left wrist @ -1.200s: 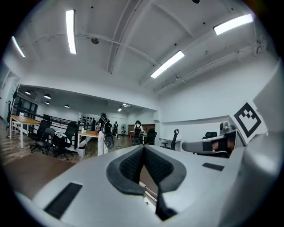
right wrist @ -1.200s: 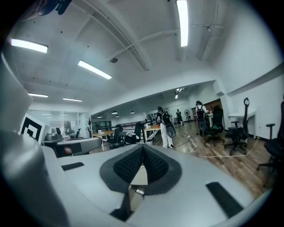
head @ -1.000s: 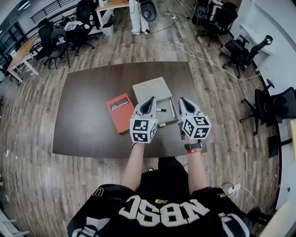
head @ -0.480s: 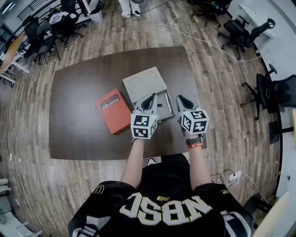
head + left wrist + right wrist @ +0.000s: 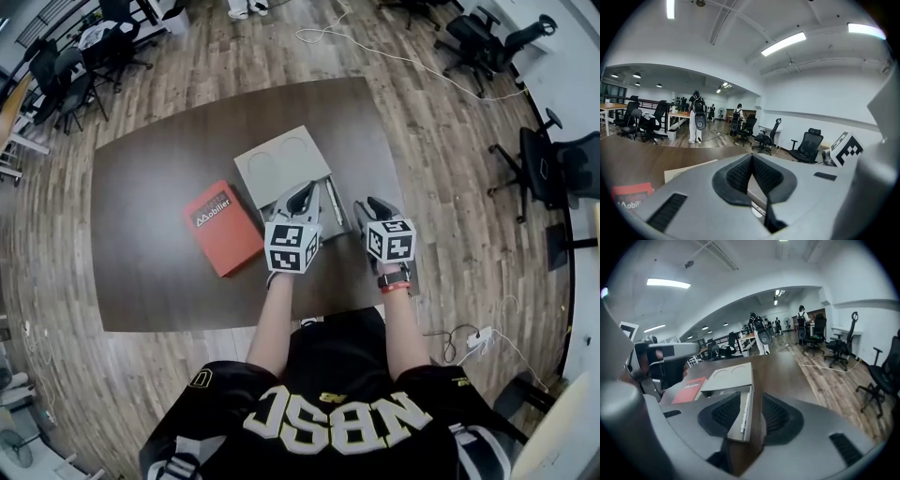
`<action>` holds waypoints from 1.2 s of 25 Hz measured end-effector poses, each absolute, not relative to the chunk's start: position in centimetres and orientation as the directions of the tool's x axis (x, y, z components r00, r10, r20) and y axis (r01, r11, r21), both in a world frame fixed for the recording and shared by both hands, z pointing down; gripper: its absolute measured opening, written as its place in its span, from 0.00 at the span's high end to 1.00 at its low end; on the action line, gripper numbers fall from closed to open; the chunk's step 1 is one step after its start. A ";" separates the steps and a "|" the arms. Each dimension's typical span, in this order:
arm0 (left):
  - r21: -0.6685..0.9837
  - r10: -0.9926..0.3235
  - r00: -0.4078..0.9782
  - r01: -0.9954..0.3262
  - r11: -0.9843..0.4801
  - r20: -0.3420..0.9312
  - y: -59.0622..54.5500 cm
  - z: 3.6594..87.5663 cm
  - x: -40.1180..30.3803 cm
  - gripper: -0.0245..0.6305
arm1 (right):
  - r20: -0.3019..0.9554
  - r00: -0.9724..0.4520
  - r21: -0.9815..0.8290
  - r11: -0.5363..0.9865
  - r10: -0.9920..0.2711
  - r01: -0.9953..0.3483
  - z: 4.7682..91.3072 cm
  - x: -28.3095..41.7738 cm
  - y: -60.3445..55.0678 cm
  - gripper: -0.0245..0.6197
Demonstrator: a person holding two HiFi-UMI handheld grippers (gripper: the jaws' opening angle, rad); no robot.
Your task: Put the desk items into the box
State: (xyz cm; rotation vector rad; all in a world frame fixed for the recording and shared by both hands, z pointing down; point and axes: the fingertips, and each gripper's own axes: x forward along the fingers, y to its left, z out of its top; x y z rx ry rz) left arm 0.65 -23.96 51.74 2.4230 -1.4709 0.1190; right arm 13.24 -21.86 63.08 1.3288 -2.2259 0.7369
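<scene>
A flat grey box [image 5: 282,166] lies on the dark table [image 5: 150,187], its lid marked with two round dents. Its open tray part [image 5: 330,208] holds a long pale pen [image 5: 334,200]. My left gripper [image 5: 302,192] hovers over the tray's near end; in the left gripper view its pads [image 5: 740,173] meet at the tip with nothing between them. My right gripper [image 5: 374,206] sits just right of the tray. Its jaws are opening and hold nothing; the box's right wall [image 5: 744,414] shows beyond the gap. A red book [image 5: 222,228] lies left of the box.
The table's near edge [image 5: 234,323] runs just below the grippers. Black office chairs [image 5: 548,169] stand on the wood floor to the right, and cables [image 5: 412,61] trail beyond the table. People and desks [image 5: 696,123] are far off at the back.
The right gripper's jaws have parted. The head view has shifted, so the table, box and book sit further left and higher. Both grippers stay by the tray's near end.
</scene>
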 end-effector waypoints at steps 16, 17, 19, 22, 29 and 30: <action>0.233 -0.802 0.515 -0.856 -0.462 0.302 -25.8 55.9 3.5 0.94 | 0.795 -0.348 -0.209 0.315 -0.496 -0.926 74.3 16.0 -19.2 0.73; 0.233 -0.801 0.514 -0.856 -0.460 0.306 -25.8 56.1 3.4 0.94 | 0.802 -0.342 -0.207 0.309 -0.490 -0.928 74.7 16.1 -19.1 0.74; 0.234 -0.800 0.512 -0.858 -0.458 0.311 -25.9 56.3 3.3 0.94 | 0.814 -0.330 -0.199 0.303 -0.479 -0.932 75.4 16.2 -18.8 0.76; 0.239 -0.798 0.510 -0.859 -0.453 0.320 -25.8 56.8 3.2 0.94 | 0.825 -0.306 -0.172 0.304 -0.476 -0.937 75.8 16.5 -18.8 0.79; 0.244 -0.798 0.504 -0.862 -0.444 0.331 -25.7 57.2 2.7 0.94 | 0.808 -0.328 -0.231 0.249 -0.489 -0.940 75.6 17.3 -19.1 0.89; 0.243 -0.798 0.504 -0.862 -0.444 0.330 -25.7 57.1 2.7 0.94 | 0.804 -0.335 -0.246 0.239 -0.490 -0.939 75.5 17.3 -19.2 0.89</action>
